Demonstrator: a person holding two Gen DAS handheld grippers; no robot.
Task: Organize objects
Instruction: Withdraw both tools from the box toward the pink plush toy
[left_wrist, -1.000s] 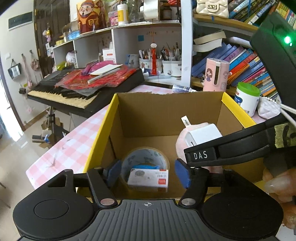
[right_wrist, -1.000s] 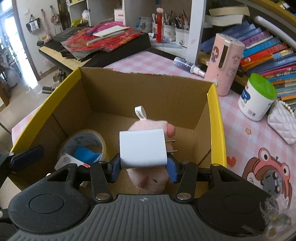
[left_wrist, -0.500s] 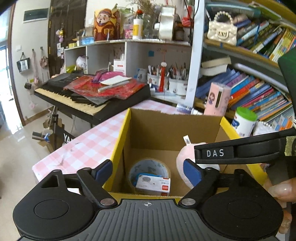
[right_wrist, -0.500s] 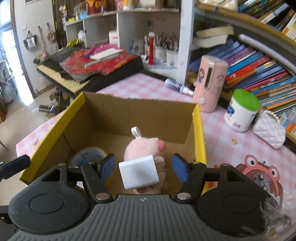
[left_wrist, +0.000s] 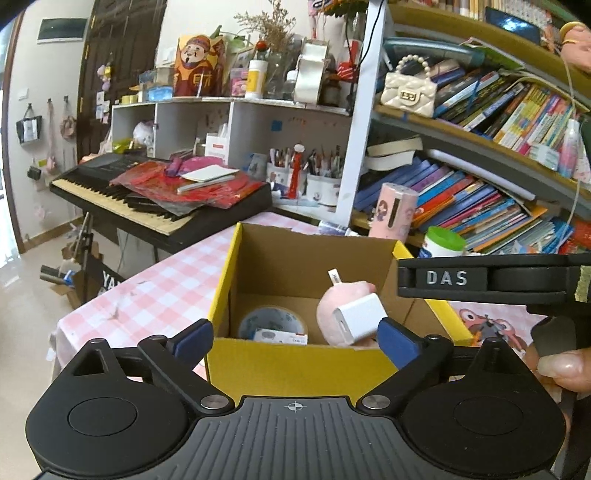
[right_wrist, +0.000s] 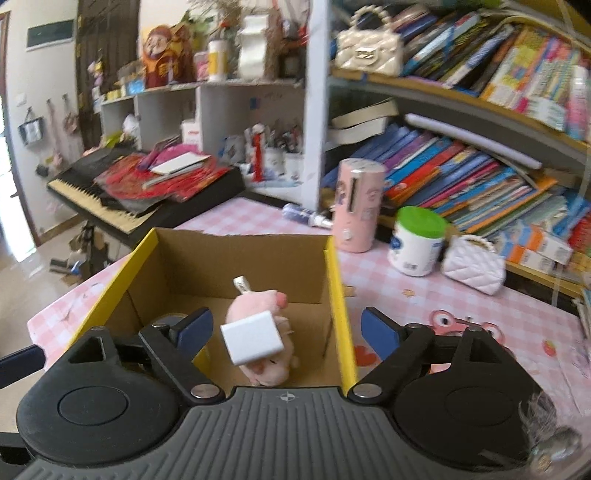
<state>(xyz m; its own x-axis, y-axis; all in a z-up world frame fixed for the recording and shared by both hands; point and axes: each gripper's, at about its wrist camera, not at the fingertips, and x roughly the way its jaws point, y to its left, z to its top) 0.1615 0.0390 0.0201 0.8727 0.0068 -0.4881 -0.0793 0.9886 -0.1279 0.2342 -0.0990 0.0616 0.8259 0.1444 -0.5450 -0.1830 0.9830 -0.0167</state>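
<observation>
Both grippers have drawn back and upward from the cardboard box (left_wrist: 306, 258) since a second ago, and the white charger block (right_wrist: 252, 341) that was clamped between the right pads then now lies loose on the pink plush toy (right_wrist: 258, 314) inside the box.

Left hand-held gripper (left_wrist: 295, 338): its jaws are opening, blue pads spread wide to about 9 and 3 o'clock of the box's near yellow wall, with nothing pressed between them. A fingertip (left_wrist: 561, 369) shows at 3 o'clock of that view, beside the right tool's black arm marked "DAS".

Right hand-held gripper (right_wrist: 282, 328): its jaws are opening too, the pads standing clear on either side of the charger block without touching it.

Seen from the left wrist, the box sits at the middle of the view on the pink checked counter (left_wrist: 166, 291). Inside it, a roll of clear tape (left_wrist: 271, 321) lies at about 8 o'clock on the floor of the box, with a small white packet (left_wrist: 280, 336) resting on its near edge. The plush toy lies at about 4 o'clock, a white tag sticking up from it, and the charger block rests tilted on its near side.

From the right wrist, at 1 to 2 o'clock of the box, a pink cylinder (right_wrist: 358, 206), a white jar with a green lid (right_wrist: 417, 240) and a small white quilted purse (right_wrist: 474, 266) stand on the counter in front of the bookshelf (right_wrist: 461, 110). A keyboard (right_wrist: 110, 199) piled with red papers sits at 10 o'clock.
</observation>
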